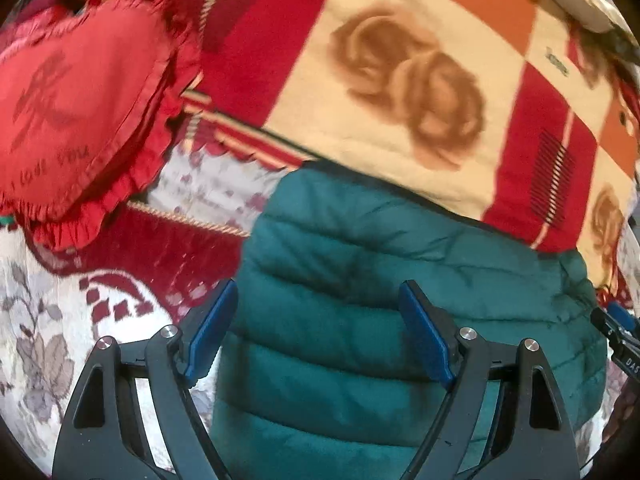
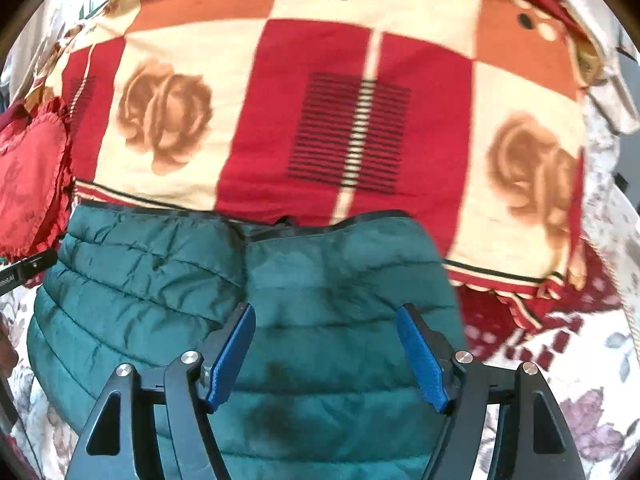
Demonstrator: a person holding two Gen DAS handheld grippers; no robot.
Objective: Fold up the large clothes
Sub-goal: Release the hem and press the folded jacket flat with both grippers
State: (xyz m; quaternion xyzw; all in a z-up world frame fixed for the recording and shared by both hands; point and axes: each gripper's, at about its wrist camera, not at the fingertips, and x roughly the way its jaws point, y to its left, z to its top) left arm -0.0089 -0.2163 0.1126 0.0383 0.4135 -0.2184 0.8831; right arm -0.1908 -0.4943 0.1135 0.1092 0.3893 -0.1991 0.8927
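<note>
A dark green quilted puffer jacket (image 1: 380,280) lies folded on the bed; it also fills the lower middle of the right wrist view (image 2: 248,280). My left gripper (image 1: 320,300) is open and empty, hovering above the jacket's left part, its blue pads (image 1: 212,336) spread wide. My right gripper (image 2: 326,320) is open and empty above the jacket's right part. The right gripper's tip (image 1: 616,328) shows at the right edge of the left wrist view. The left gripper's tip (image 2: 28,268) shows at the left edge of the right wrist view.
A red, cream and orange blanket with rose prints (image 2: 344,112) lies just beyond the jacket. A red heart-shaped frilled cushion (image 1: 76,112) sits to the left. A floral bedcover (image 1: 36,320) with dark red patterns lies under everything.
</note>
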